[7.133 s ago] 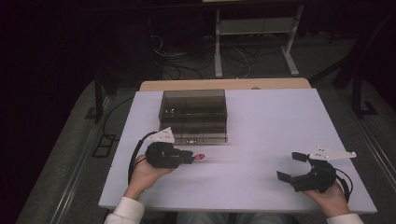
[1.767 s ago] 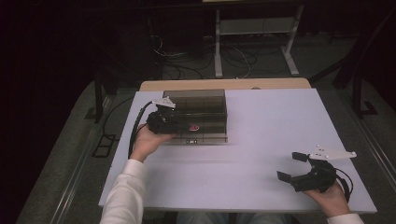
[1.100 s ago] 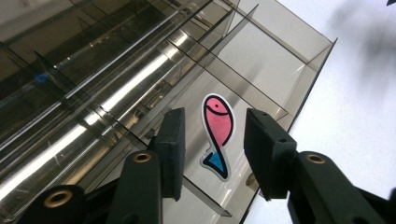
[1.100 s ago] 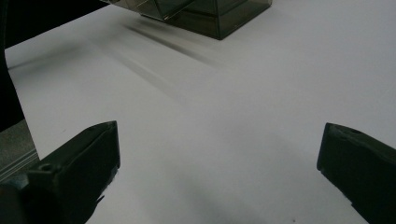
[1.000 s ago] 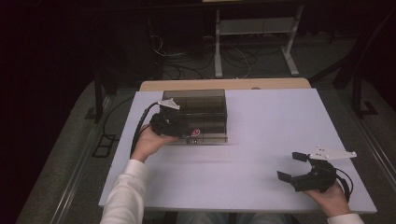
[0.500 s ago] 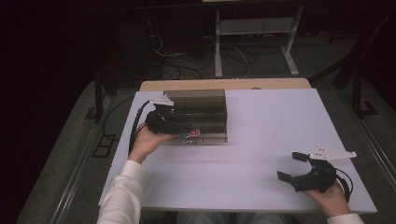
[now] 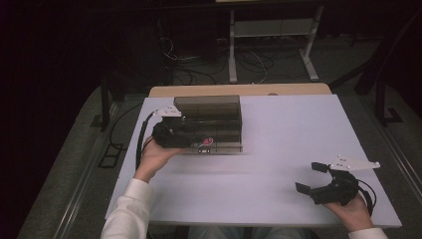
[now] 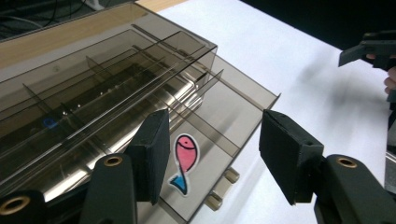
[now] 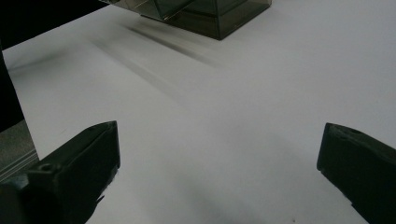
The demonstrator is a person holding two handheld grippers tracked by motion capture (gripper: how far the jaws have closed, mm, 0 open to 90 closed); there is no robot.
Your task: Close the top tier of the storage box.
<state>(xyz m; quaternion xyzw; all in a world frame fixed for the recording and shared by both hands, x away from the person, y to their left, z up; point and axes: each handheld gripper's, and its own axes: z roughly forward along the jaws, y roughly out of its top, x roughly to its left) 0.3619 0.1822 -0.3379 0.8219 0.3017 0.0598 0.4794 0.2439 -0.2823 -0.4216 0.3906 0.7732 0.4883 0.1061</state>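
Observation:
A smoky clear drawer box (image 7: pixel 209 112) stands at the table's back left, and its corner (image 9: pixel 210 14) reaches into the right gripper view. A flat pink fish with a blue tail (image 8: pixel 184 163) (image 7: pixel 206 142) lies on the box's low front shelf, above two small knobs. My left gripper (image 8: pixel 215 158) (image 7: pixel 191 139) hovers over it, open, one jaw on each side of the fish and nothing gripped. My right gripper (image 7: pixel 309 178) (image 9: pixel 217 158) rests at the front right, wide open over bare table, and also appears far off (image 8: pixel 369 46) in the left gripper view.
The white table top (image 7: pixel 278 149) is bare between the box and the right hand. A wooden strip (image 7: pixel 239 90) runs along its far edge. Beyond it are dark floor, cables and a metal stand (image 7: pixel 268 35).
The left gripper carried the pink fish from the table in front of the box up to the box's front shelf. The fish now lies between open jaws. The right gripper has not moved.

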